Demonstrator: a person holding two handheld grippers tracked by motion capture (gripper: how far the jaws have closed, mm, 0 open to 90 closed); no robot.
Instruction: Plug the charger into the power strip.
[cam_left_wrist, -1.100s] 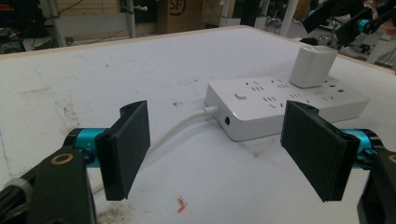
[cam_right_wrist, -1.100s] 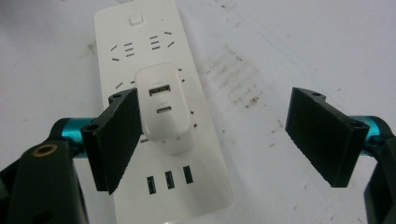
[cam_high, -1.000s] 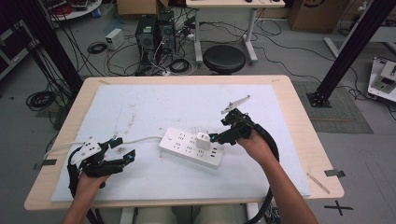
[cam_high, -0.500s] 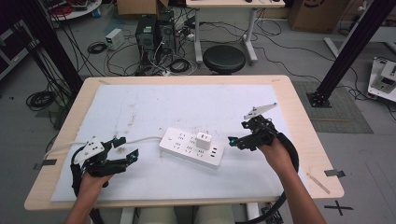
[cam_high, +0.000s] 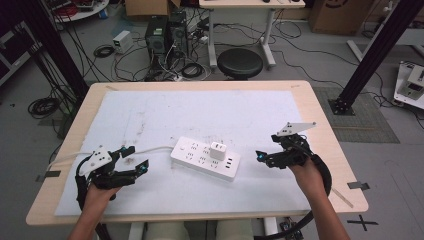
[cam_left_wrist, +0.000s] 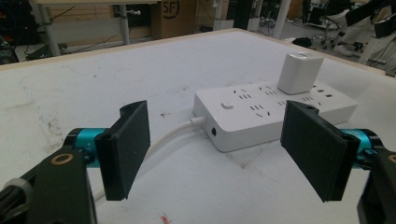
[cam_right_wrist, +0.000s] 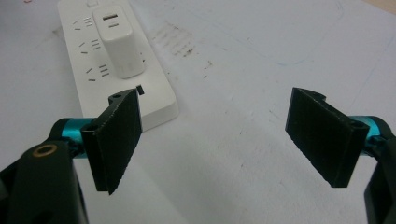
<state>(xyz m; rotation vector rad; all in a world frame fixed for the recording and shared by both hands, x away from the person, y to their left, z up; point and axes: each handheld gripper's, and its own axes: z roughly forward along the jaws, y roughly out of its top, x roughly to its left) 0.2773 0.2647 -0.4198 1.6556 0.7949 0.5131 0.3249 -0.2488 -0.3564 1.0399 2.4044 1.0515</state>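
A white power strip (cam_high: 197, 156) lies across the middle of the white mat, and a white cube charger (cam_high: 218, 150) is plugged into it. Its white cable (cam_high: 155, 148) runs left past my left gripper (cam_high: 138, 157), which rests open on the mat just left of the strip. In the left gripper view the jaws of the left gripper (cam_left_wrist: 218, 140) frame the strip's (cam_left_wrist: 261, 112) cable end and the charger (cam_left_wrist: 299, 72). My right gripper (cam_high: 267, 146) is open, a short way right of the strip. The right gripper (cam_right_wrist: 215, 100) holds nothing, with the strip (cam_right_wrist: 154, 100) and charger (cam_right_wrist: 116, 42) at upper left.
The mat (cam_high: 210, 110) covers most of the wooden table (cam_high: 320, 115). Tape marks sit near the table's right edge (cam_high: 357, 185). Behind the table on the floor stand a black stool (cam_high: 240, 62), computer boxes (cam_high: 162, 32) and tangled cables. A black frame post (cam_high: 372, 55) rises at right.
My right gripper has drawn away to the right from the power strip, leaving the charger plugged in. The left gripper has stayed put.
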